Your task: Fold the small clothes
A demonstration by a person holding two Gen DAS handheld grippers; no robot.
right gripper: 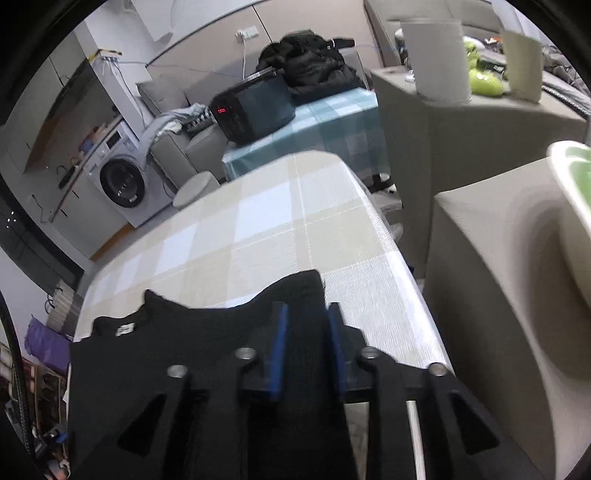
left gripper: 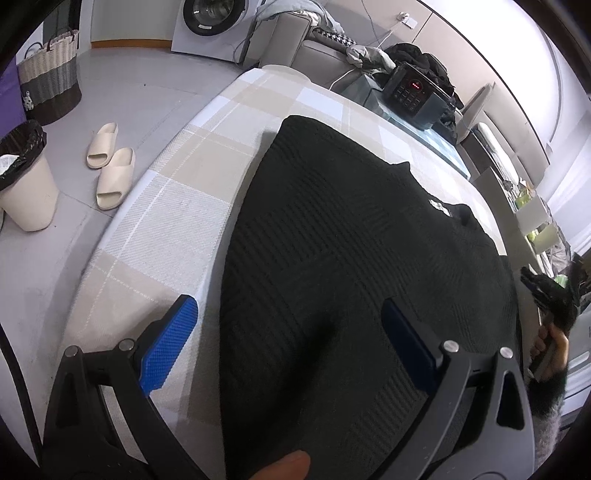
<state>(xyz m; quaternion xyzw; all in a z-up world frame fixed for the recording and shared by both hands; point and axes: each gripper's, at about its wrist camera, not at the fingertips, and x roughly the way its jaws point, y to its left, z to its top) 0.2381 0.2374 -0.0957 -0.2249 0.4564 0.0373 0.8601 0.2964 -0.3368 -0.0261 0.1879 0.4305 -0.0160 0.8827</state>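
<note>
Black knit sweater (left gripper: 332,258) lay flat on the checked tablecloth (left gripper: 166,229). Left gripper (left gripper: 291,332) hovered wide apart over its near hem. Right gripper (right gripper: 306,325) stood narrow with sweater fabric between the pads; grip unclear.

A washing machine (left gripper: 212,22), 2 slippers (left gripper: 110,164) and a bin (left gripper: 27,192).

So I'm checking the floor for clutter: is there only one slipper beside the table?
No, two cream slippers lie side by side on the floor.
</note>
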